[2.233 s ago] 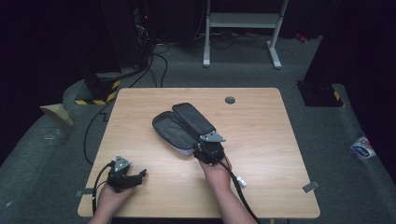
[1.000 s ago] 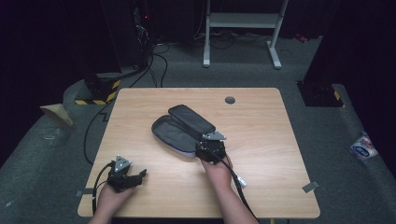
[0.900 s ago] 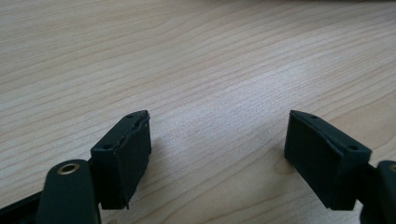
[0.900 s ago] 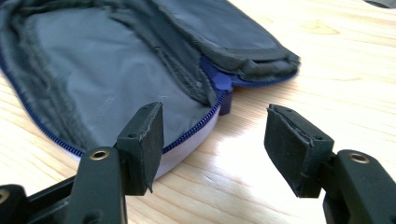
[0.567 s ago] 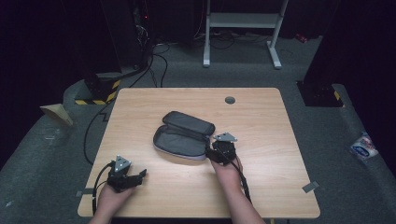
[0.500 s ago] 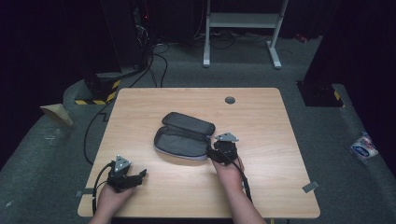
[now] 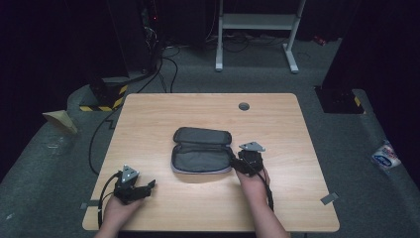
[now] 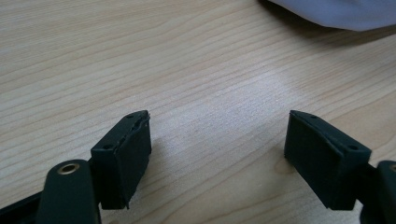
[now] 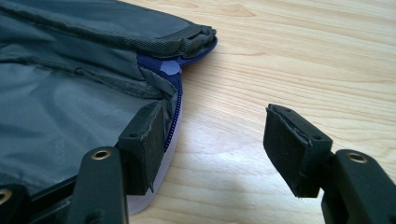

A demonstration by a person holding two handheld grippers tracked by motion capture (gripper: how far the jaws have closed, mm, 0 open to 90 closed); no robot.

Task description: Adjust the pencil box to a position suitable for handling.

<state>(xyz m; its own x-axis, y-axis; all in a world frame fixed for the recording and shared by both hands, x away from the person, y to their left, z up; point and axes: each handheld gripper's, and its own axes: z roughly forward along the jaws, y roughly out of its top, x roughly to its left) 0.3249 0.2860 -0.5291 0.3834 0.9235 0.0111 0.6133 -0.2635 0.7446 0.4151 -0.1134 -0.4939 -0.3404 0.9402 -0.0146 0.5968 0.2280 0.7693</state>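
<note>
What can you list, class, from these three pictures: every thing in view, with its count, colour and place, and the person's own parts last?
Table: one, light wood, centre.
Pouch: one, dark grey with a blue zip, lying open mid-table.
Grommet: one, dark, far part of the tabletop.
White frame: one, on the floor beyond the table.
Hazard-striped block: one, black and yellow, floor at far left.
Packet: one, white and blue, floor at right.
Left gripper: one, black, jaws apart over bare wood, near-left.
Right gripper: one, black, jaws apart at the pouch's right edge.
Hands: two, near edge.

Matt wood table (image 7: 163,114) w/ dark cloth pouch (image 7: 200,151).
</note>
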